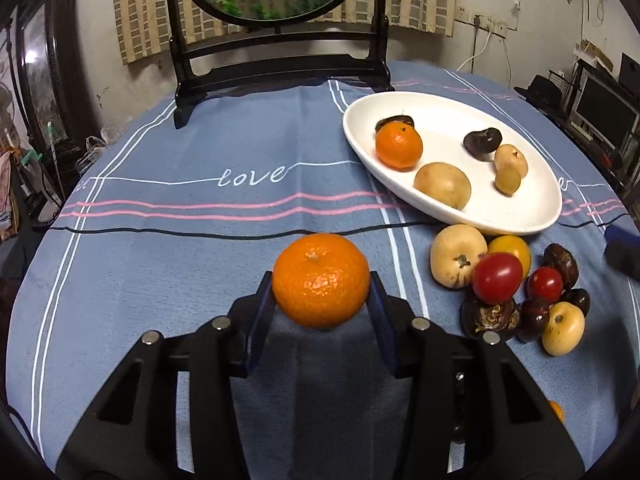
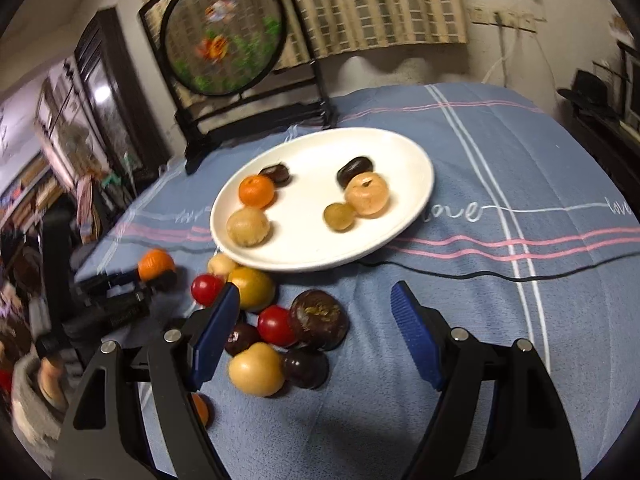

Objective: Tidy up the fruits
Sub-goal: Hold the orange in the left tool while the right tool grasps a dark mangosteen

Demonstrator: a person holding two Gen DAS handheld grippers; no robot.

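My left gripper [image 1: 321, 286] is shut on an orange mandarin [image 1: 321, 280] and holds it above the blue cloth, left of the white oval plate [image 1: 532, 216]. The plate holds another mandarin [image 1: 399, 148], tan fruits and dark chestnuts. A pile of loose fruit lies in front of the plate: red tomatoes [image 1: 497, 278], yellow and tan fruits, dark chestnuts. My right gripper [image 2: 316, 312] is open and empty just above this pile [image 2: 280, 328]. The left gripper with its mandarin [image 2: 155, 264] shows in the right wrist view, left of the pile.
A black-framed round embroidered screen [image 1: 280, 60] stands at the table's far edge behind the plate. A small orange fruit [image 2: 201, 408] lies near the table's front by the right gripper's left finger. The blue tablecloth [image 1: 200, 152] covers the table.
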